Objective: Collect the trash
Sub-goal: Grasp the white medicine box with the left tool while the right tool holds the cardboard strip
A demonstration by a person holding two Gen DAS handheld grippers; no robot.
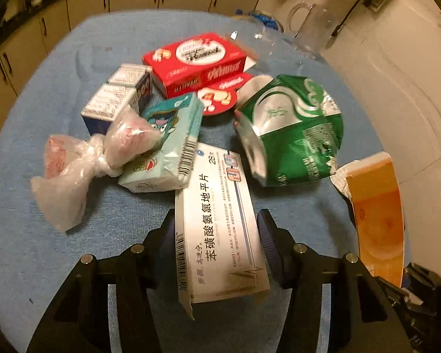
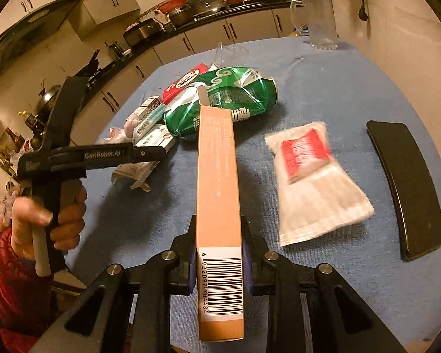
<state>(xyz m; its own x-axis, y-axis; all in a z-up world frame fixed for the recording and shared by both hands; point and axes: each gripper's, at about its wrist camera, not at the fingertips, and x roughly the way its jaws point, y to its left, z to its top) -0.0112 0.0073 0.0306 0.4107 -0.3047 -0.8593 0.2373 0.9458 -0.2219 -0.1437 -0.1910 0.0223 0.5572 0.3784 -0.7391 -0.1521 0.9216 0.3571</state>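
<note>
Two grippers are at work over the blue-covered desk (image 2: 352, 88), each with a box between its jaws. The right gripper (image 2: 219, 253) pinches a long orange carton (image 2: 217, 176) near its barcode end, pads pressed on both long sides, the carton pointing toward twelve o'clock over the pile. The left gripper (image 1: 216, 244) straddles a white medicine box (image 1: 217, 223); its left pad looks to be against the box, while at the right pad I cannot tell whether it touches or stands just off, so the grip may not be firm yet.

Most of the trash sits heaped at the middle of the desk: a crushed green can (image 1: 294, 129), a red box (image 1: 197, 64), a teal tissue pack (image 1: 167, 144), a knotted plastic bag (image 1: 73, 170) at nine o'clock of the pack, and two small blue-and-white boxes (image 1: 117, 100). In the right wrist view, a white sachet with a red label (image 2: 311, 176) lies apart at three o'clock of the carton, with a black phone-like slab (image 2: 405, 188) beyond it.

To do this well, I'd squeeze the left jaws fully before lifting, since the medicine box's far end is tucked under the tissue pack and could drag it. Lift it straight back, keep the carton level, and leave the black slab alone.
</note>
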